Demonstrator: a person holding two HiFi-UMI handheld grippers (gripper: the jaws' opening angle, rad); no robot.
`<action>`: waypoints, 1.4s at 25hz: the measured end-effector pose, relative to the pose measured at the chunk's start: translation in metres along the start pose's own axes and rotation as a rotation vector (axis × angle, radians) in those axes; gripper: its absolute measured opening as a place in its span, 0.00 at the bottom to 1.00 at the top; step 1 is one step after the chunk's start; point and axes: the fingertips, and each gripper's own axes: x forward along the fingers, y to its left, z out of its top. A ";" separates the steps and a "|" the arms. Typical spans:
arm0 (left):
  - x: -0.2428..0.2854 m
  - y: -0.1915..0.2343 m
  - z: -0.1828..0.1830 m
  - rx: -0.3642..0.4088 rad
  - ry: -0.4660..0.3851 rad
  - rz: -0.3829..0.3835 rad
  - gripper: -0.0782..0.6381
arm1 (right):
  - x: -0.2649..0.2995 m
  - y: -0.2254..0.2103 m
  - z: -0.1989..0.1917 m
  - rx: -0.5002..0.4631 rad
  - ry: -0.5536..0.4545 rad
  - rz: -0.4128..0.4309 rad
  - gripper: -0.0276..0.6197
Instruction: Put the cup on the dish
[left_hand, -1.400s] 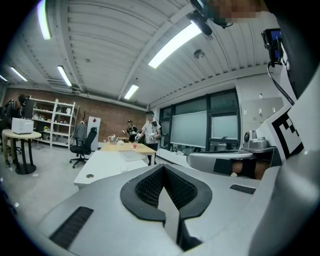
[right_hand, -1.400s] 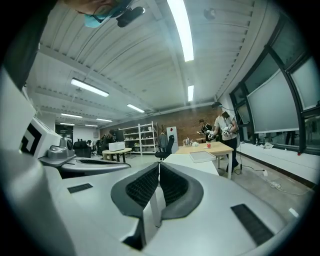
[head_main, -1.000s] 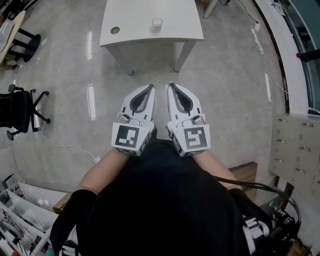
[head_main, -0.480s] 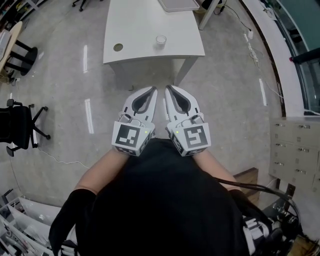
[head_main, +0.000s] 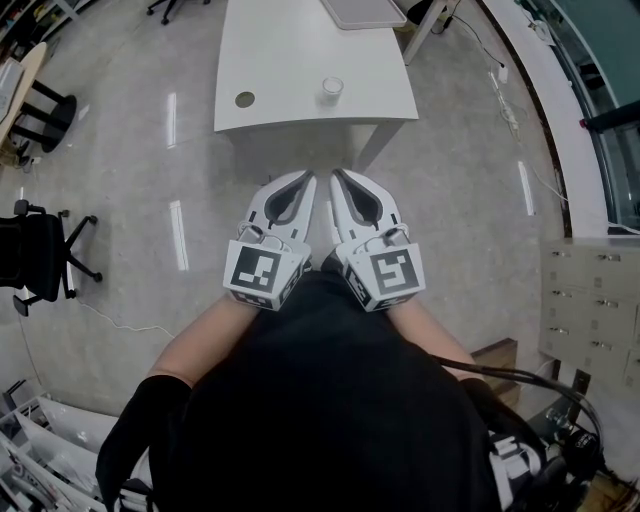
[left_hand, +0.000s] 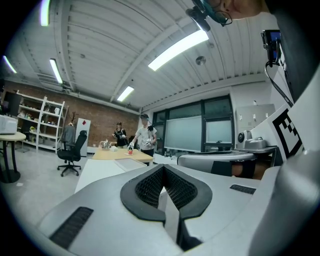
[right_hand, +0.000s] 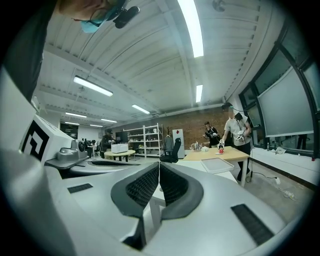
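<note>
Head view: both claws are held side by side in front of the person's dark-clad body, pointing toward a white table (head_main: 290, 60). The left claw (head_main: 303, 180) and the right claw (head_main: 341, 178) each have their jaws pressed together with nothing between them. The left gripper view confirms this for the left claw (left_hand: 162, 168), its ribbed black pads meeting at the tip. The right gripper view shows the same for the right claw (right_hand: 159, 164).

The cup (head_main: 333, 89), small and clear, stands upright near the table's front edge, well apart from both claws. A round brownish disc (head_main: 245, 100) lies to its left on the same top; I cannot tell whether it is a small dish or a hole.

Compared with a second ago, the table has slid lower in the picture and nearer the claws. The cup and disc have come down with it. A shallow grey tray (head_main: 362, 10) has come into sight at the table's far end.

Each claw's cube carries a black-and-white square marker, left (head_main: 262, 272) and right (head_main: 385, 275), block patterns rather than letters.
</note>
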 end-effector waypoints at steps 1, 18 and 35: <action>0.000 0.001 -0.001 0.001 0.000 -0.005 0.11 | 0.002 0.000 -0.001 0.002 0.005 0.001 0.06; 0.085 0.039 -0.011 -0.031 0.043 0.017 0.11 | 0.073 -0.066 -0.023 0.030 0.080 0.013 0.06; 0.188 0.090 0.009 -0.024 0.052 0.117 0.11 | 0.162 -0.151 -0.002 0.018 0.063 0.087 0.06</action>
